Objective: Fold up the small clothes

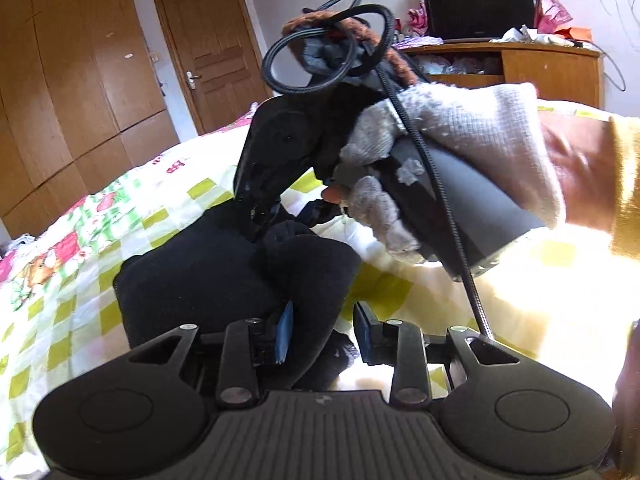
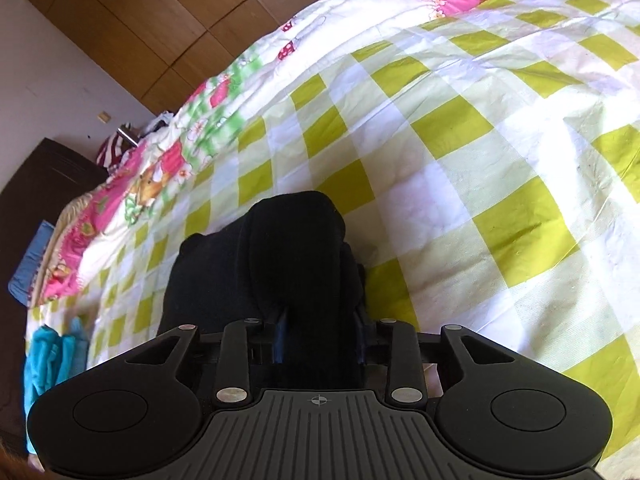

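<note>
Black garment (image 2: 276, 264) (bunched), checked bedspread (image 2: 460, 128).

Strong daylight floods both views, washing the bedspread (image 1: 532, 288) to white glare at the lower right of the left view. The black garment (image 2: 288, 256) shows almost no detail. The gloved hand (image 1: 460, 148) is motion-blurred. Fisheye bends the wardrobe (image 1: 68, 80); corners darken.

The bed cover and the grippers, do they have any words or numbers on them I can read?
No words or numbers can be read here.
Bed cover: small red marks near the pink border, too blurred to read.
Left gripper: a tiny pale mark on its base, not letters.
Right gripper: only a crosshair sign on its base.
</note>
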A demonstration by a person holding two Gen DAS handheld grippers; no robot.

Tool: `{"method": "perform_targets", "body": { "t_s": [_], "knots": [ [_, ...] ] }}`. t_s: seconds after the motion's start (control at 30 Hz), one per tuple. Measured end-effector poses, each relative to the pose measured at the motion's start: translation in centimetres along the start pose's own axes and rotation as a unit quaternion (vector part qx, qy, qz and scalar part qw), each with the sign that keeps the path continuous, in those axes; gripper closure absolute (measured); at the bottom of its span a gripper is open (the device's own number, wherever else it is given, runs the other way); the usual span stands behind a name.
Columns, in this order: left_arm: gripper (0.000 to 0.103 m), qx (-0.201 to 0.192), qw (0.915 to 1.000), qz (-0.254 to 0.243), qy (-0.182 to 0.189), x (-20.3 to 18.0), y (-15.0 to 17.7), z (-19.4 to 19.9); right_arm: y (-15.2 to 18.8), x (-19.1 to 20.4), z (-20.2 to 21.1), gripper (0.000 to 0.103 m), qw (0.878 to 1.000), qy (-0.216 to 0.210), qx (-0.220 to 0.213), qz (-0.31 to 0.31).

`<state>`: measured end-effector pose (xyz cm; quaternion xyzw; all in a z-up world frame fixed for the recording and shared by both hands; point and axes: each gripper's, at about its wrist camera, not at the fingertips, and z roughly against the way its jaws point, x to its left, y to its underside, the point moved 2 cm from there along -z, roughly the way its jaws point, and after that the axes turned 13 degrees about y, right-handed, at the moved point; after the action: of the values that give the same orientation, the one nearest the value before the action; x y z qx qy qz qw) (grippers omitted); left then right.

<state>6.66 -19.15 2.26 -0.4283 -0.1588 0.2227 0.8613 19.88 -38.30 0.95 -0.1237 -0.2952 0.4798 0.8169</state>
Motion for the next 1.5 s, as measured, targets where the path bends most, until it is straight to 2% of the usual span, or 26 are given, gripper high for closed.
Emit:
{"method": "perform_targets", "body": {
  "t_s": [0.03,0.1,0.13,0.17,0.23,0.33,0.43,0.5,0.57,0.6,0.7,0.77,0.83,0.87,1.0,1.07,1.13,1.2,1.27,1.3,1.4,1.5],
  "knots": [
    [0.056,0.001,0.9999,0.004,0.014,0.1,0.1,0.1,0.0,-0.1,0.1,0.072,1.0,0.002,0.001,0.006],
    [0.056,0.009,0.999,0.02,0.038,0.7,0.2,0.2,0.2,-0.3,0.5,0.065,1.0,0.01,0.003,0.02],
    [0.056,0.01,0.998,0.037,0.05,1.4,0.3,0.3,0.4,-0.3,0.7,0.059,0.999,0.022,0.0,0.033],
    [0.056,0.012,0.9965,0.055,0.062,2.1,0.5,0.5,0.7,-0.1,1.0,0.047,0.997,0.048,-0.01,0.055],
    [0.056,0.01,0.9945,0.084,0.063,3.3,0.9,1.4,1.3,0.4,2.1,0.045,0.991,0.084,-0.043,0.098],
    [0.056,-0.011,0.9923,0.114,0.048,4.8,1.4,3.8,1.7,0.9,4.5,0.046,0.984,0.098,-0.091,0.118],
    [0.056,-0.04,0.9886,0.144,0.015,6.6,1.4,5.6,1.7,2.0,6.8,0.046,0.972,0.108,-0.155,0.141],
    [0.056,-0.053,0.9861,0.157,-0.011,7.7,1.4,5.8,2.0,3.2,7.5,0.046,0.967,0.094,-0.177,0.158],
    [0.056,-0.051,0.9836,0.168,-0.04,8.8,1.3,5.0,2.8,4.4,7.5,0.05,0.965,0.068,-0.176,0.182],
    [0.056,-0.046,0.9829,0.172,-0.048,9.2,1.3,4.6,3.3,4.8,7.0,0.051,0.962,0.072,-0.173,0.196],
    [0.055,-0.007,0.9845,0.162,-0.067,9.2,2.1,2.5,5.1,4.1,4.3,0.051,0.952,0.139,-0.146,0.23],
    [0.055,0.014,0.9885,0.135,-0.067,8.6,2.7,1.4,5.3,2.5,2.9,0.051,0.958,0.15,-0.124,0.21],
    [0.055,0.021,0.9908,0.115,-0.068,7.8,2.8,1.1,4.9,1.7,3.2,0.051,0.969,0.139,-0.111,0.171],
    [0.055,0.02,0.9909,0.113,-0.07,7.8,2.7,1.3,4.7,1.7,4.1,0.051,0.971,0.13,-0.125,0.158],
    [0.055,-0.011,0.9857,0.152,-0.072,9.6,1.6,3.1,4.2,3.2,6.8,0.049,0.963,0.098,-0.192,0.16],
    [0.055,-0.02,0.983,0.158,-0.092,10.5,1.0,3.0,3.8,4.2,6.3,0.051,0.964,0.071,-0.193,0.168],
    [0.055,-0.018,0.9802,0.165,-0.108,11.6,0.4,2.1,3.4,5.0,4.5,0.051,0.966,0.077,-0.181,0.169],
    [0.054,-0.009,0.9789,0.172,-0.109,12.3,0.3,0.8,3.2,5.3,1.6,0.051,0.971,0.077,-0.15,0.169],
    [0.052,0.015,0.9784,0.173,-0.112,12.7,0.8,-0.7,3.3,4.9,-0.8,0.051,0.978,0.086,-0.114,0.153],
    [0.051,0.026,0.9791,0.169,-0.11,12.7,1.2,-1.3,3.3,4.6,-1.0,0.051,0.979,0.082,-0.111,0.148],
    [0.05,0.027,0.9821,0.15,-0.11,12.5,1.1,-1.1,3.4,4.2,1.3,0.051,0.978,0.083,-0.134,0.135],
    [0.05,0.004,0.9787,0.179,-0.1,13.5,0.4,0.0,4.3,3.9,4.5,0.05,0.972,0.074,-0.173,0.141]
  ]
}}
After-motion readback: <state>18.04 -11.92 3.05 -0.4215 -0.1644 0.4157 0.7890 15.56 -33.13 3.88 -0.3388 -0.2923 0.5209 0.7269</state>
